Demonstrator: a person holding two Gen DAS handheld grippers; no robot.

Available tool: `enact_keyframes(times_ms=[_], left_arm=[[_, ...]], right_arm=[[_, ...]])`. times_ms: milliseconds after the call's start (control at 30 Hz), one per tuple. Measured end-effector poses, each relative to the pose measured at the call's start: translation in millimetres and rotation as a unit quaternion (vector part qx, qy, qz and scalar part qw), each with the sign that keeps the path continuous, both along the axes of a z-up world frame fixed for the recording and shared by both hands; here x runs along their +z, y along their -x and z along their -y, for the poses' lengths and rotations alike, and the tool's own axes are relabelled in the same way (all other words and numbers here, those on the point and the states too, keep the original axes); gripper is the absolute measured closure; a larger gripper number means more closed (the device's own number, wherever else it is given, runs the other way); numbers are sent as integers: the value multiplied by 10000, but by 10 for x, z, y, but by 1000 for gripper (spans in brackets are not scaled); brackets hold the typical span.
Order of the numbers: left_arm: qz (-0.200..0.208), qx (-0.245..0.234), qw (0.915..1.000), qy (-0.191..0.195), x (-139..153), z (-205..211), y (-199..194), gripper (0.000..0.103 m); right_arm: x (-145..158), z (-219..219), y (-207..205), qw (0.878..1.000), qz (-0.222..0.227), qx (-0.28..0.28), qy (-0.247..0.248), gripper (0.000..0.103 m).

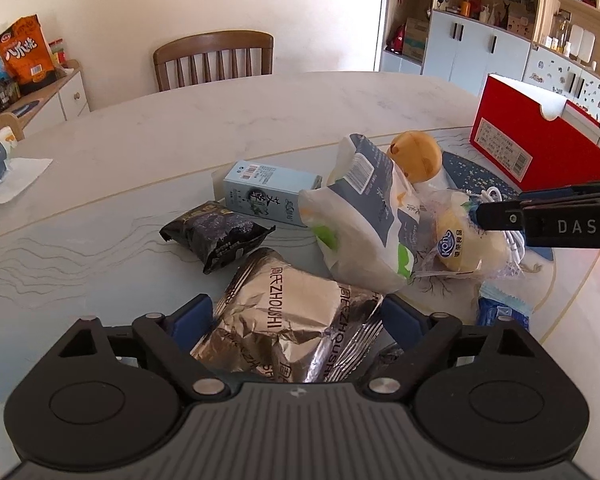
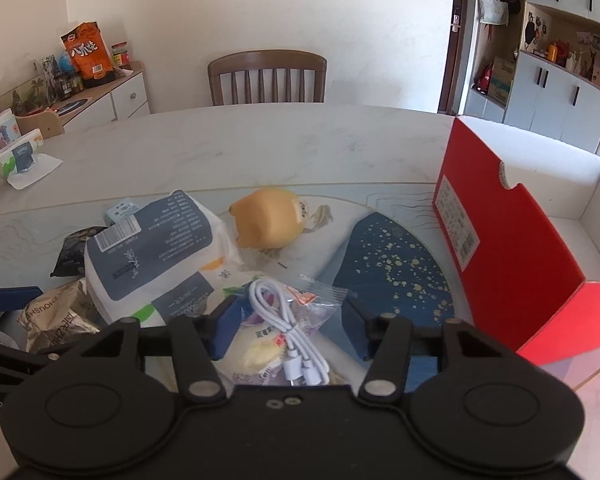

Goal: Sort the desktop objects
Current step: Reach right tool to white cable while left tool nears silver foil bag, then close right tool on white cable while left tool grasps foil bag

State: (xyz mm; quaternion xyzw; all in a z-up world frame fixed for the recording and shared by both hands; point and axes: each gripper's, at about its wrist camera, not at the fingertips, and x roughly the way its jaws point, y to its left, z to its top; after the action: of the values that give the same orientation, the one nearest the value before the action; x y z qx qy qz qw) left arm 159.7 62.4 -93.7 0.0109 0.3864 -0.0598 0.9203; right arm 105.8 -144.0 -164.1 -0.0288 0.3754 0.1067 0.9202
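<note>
Black left tool (image 1: 296, 320) and right tool (image 2: 288, 326), blue pads, silver pivot screws, round side discs, white "DAS" lettering

Red box (image 2: 520, 264) cut off right; blue packet (image 1: 500, 314) half hidden

a pale marble-look table (image 2: 260, 148) carries a printed mat (image 2: 392, 264) at its near edge. at the mat's centre lie snack packets: a silver foil pack (image 1: 296, 320), a black packet (image 1: 216, 236) at ten o'clock, a light blue carton (image 1: 268, 196) at twelve. a red box (image 2: 508, 248) stands at three o'clock, a yellow plush toy (image 2: 268, 220) at one.
</note>
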Motion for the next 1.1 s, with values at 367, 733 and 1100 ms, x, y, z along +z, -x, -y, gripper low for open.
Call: enact_keyframes(times_ms=[367, 733, 1100], left_arm=[[-37, -8, 9997, 227, 44, -55, -4, 38], [-75, -2, 9994, 337, 77, -73, -3, 48], [-30, -99, 9987, 492, 194, -87, 71, 49]], right_arm=[[11, -13, -37, 9994, -129, 165, -290, 75], [59, 12, -18, 9994, -64, 199, -260, 84], [132, 49, 52, 9998, 24, 152, -84, 87]])
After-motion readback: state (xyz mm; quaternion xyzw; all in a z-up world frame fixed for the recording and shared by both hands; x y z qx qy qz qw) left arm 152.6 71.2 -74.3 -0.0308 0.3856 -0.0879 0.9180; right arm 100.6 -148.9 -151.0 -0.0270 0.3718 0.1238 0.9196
